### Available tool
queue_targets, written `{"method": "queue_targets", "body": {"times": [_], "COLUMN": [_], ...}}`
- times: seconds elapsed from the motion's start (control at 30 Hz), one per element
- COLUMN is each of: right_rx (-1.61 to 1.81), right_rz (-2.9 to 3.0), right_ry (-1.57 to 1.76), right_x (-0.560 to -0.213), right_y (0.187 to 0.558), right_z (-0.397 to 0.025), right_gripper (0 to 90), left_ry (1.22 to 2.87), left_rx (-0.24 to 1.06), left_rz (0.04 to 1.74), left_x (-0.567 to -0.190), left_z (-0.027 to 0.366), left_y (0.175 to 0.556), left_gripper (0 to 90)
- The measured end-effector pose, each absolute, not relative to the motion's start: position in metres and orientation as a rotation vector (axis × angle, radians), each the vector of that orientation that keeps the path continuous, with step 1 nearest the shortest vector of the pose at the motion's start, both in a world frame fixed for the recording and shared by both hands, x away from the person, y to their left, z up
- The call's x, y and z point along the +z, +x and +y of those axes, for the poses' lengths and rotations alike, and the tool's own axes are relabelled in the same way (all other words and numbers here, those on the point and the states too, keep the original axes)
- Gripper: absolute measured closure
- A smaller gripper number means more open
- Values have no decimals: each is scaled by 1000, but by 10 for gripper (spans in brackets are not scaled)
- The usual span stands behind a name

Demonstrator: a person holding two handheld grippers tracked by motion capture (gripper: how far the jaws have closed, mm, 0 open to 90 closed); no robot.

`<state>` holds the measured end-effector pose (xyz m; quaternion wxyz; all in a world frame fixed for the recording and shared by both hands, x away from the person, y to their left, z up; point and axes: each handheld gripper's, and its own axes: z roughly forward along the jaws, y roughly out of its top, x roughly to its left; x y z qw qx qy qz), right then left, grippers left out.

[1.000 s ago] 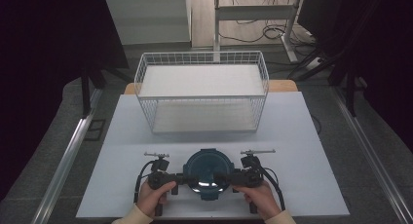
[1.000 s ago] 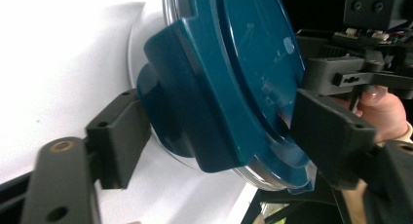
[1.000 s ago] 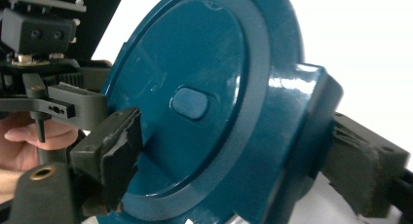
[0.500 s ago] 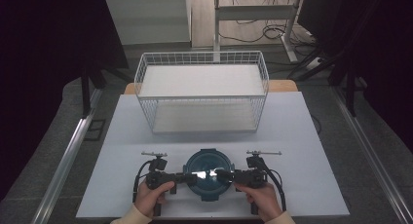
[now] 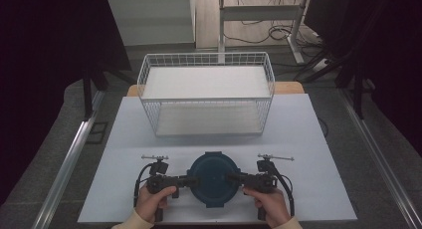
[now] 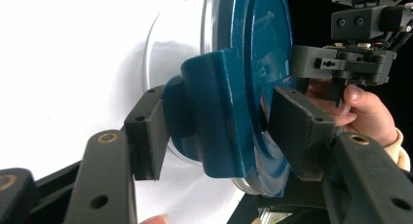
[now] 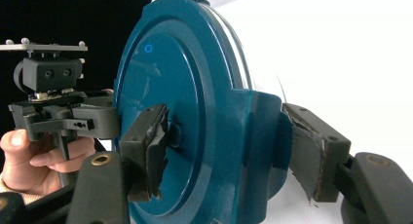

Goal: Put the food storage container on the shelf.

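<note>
round dark-blue plastic lidded container (image 5: 213, 178) sits near desk (image 5: 308, 139) front edge, dead centre between both hands | left gripper (image 6: 216, 131) fingers clamp its left latch tab, right gripper (image 7: 229, 151) fingers its right tab | equally near, white wire basket (image 5: 206, 92) straight beyond

A lidded container (image 5: 213, 178) sits on the counter (image 5: 323, 154) near its front edge. The left gripper (image 5: 185, 180) lies at its left side, the right gripper (image 5: 235, 178) at its right. Behind it stands a wire basket (image 5: 206, 93), well apart.
</note>
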<state>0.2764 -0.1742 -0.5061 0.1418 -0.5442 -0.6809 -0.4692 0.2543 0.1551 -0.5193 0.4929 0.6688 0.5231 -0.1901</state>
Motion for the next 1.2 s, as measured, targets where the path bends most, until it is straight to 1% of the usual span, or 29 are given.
{"method": "queue_targets", "body": {"times": [0.3,0.7,1.2], "right_rx": [-1376,-1431,-1503], "right_rz": [-2020,-2048,-2124], "right_ry": [-1533,-1488,-1424], "right_x": [-501,-493,-471], "right_y": [273,271,268], "right_z": [-170,-170,-169], "right_gripper": [369,372,373], "left_ry": [1620,1620,1615], "left_rx": [-409,-384,-338], "left_rz": [1256,1218,1166], "left_x": [-512,-502,-484], "left_z": [160,163,164], "left_y": [253,250,246], "left_gripper": [459,474,480]}}
